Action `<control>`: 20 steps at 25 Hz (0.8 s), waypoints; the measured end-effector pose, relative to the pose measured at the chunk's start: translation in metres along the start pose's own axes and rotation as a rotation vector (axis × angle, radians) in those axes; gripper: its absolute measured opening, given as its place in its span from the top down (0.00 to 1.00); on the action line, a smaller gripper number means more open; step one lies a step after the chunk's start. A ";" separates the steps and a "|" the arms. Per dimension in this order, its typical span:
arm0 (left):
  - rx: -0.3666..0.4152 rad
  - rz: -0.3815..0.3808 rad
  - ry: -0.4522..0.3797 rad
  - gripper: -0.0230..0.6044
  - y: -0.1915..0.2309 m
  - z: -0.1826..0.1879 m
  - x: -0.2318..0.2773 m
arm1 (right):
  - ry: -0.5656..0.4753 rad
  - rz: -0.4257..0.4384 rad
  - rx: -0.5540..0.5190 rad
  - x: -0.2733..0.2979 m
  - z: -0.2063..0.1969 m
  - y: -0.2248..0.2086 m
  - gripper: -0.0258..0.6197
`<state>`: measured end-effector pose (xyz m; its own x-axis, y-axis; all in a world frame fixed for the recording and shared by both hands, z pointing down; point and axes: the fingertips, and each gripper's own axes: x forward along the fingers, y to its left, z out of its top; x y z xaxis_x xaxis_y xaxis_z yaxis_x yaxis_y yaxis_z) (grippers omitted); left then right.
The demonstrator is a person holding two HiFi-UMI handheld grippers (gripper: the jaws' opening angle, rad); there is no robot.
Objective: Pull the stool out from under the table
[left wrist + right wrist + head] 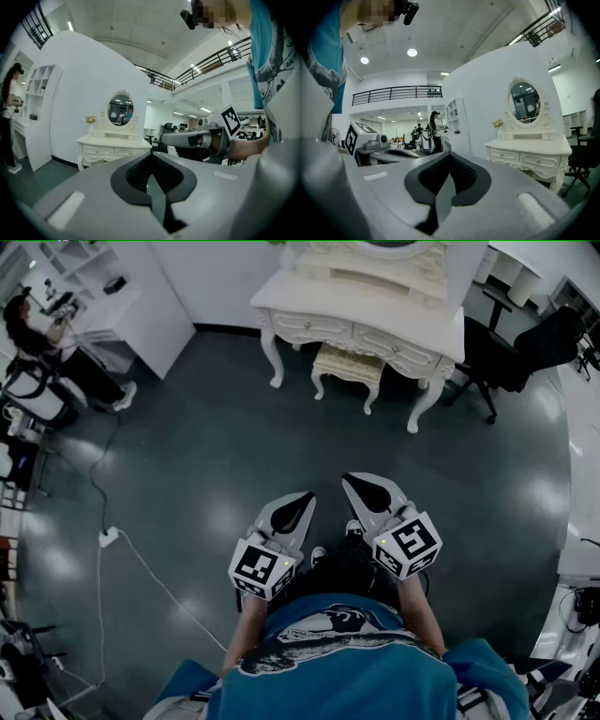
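Far stool [349, 367] looked rigid and light, I'd grab a leg; left gripper [302, 501] and right gripper [356, 486] jaws were shut, empty

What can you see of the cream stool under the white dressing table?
The small cream upholstered stool has a padded, textured rectangular seat, a carved apron and curved legs, two of them plainly visible at the front. It looks like painted wood, matching the white ornate dressing table. It stands upright on the dark grey floor, with its rear tucked under the table and hidden and its front edge sticking out. Nothing but the floor is seen touching it.
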<state>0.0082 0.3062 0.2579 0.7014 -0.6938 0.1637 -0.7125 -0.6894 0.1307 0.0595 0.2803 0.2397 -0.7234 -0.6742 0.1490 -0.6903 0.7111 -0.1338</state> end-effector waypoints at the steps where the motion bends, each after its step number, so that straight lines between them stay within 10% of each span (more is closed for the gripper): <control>1: 0.000 -0.003 -0.001 0.95 -0.001 0.000 -0.002 | -0.003 -0.002 0.006 -0.002 0.000 0.002 0.96; 20: -0.008 -0.004 -0.016 0.95 0.010 -0.005 -0.026 | -0.045 -0.027 0.054 -0.005 0.000 0.022 0.96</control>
<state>-0.0171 0.3180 0.2598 0.7046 -0.6941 0.1476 -0.7096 -0.6907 0.1390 0.0484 0.2993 0.2363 -0.7037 -0.7022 0.1089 -0.7084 0.6815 -0.1836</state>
